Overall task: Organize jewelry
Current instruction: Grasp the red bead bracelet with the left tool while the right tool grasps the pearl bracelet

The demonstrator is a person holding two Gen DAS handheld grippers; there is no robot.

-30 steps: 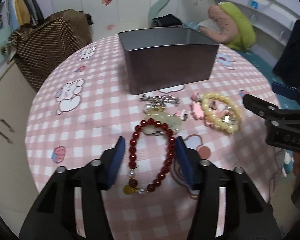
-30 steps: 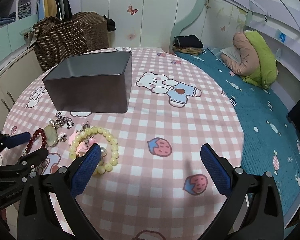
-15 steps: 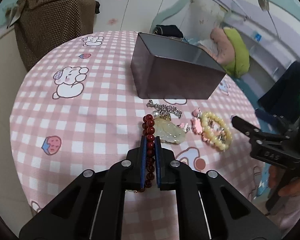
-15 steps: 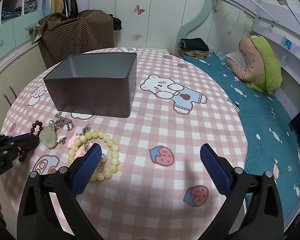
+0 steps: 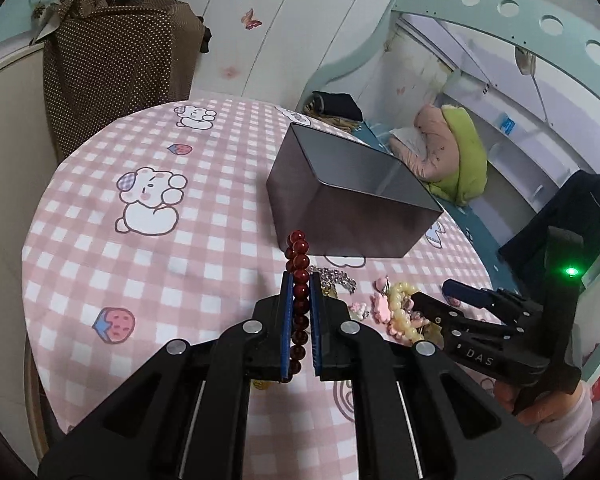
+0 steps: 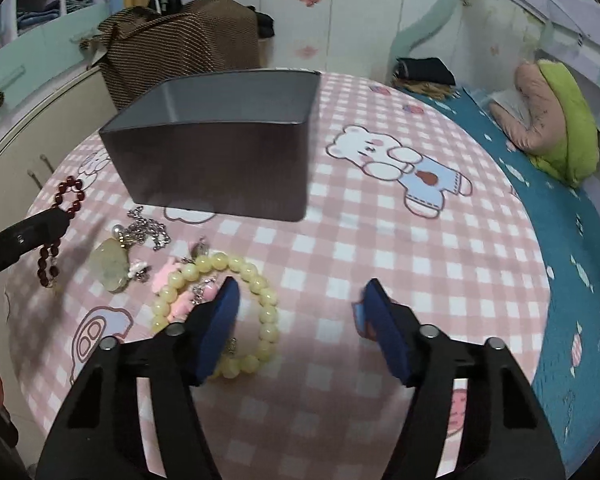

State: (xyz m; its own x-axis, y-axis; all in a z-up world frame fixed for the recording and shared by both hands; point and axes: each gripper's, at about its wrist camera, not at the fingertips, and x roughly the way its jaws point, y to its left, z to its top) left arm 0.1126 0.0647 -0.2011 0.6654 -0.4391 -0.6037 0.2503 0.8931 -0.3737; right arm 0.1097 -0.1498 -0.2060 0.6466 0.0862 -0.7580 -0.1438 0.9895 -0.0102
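Between the blue pads of the left gripper (image 5: 300,280) a red bead bracelet (image 5: 299,264) is pinched, jaws closed tight on it, its top beads standing up past the fingertips and the rest hanging below; it looks lifted clear of the pink checked table (image 5: 100,232), though I cannot be sure of that. Just beyond it, toward the far edge of the table, stands the grey metal box (image 6: 220,148), open at the top; what shows of its inside looks bare, so nothing seems stored yet. Near the table's front edge lie a silver chain (image 6: 144,232), a pale jade pendant (image 6: 109,259), pink charms (image 6: 172,296) and a yellow bead bracelet (image 6: 240,312). The right gripper (image 6: 300,312) hangs open and empty, its left finger over the yellow bracelet. By my judgement the first piece is only now in hand, with four pieces left.
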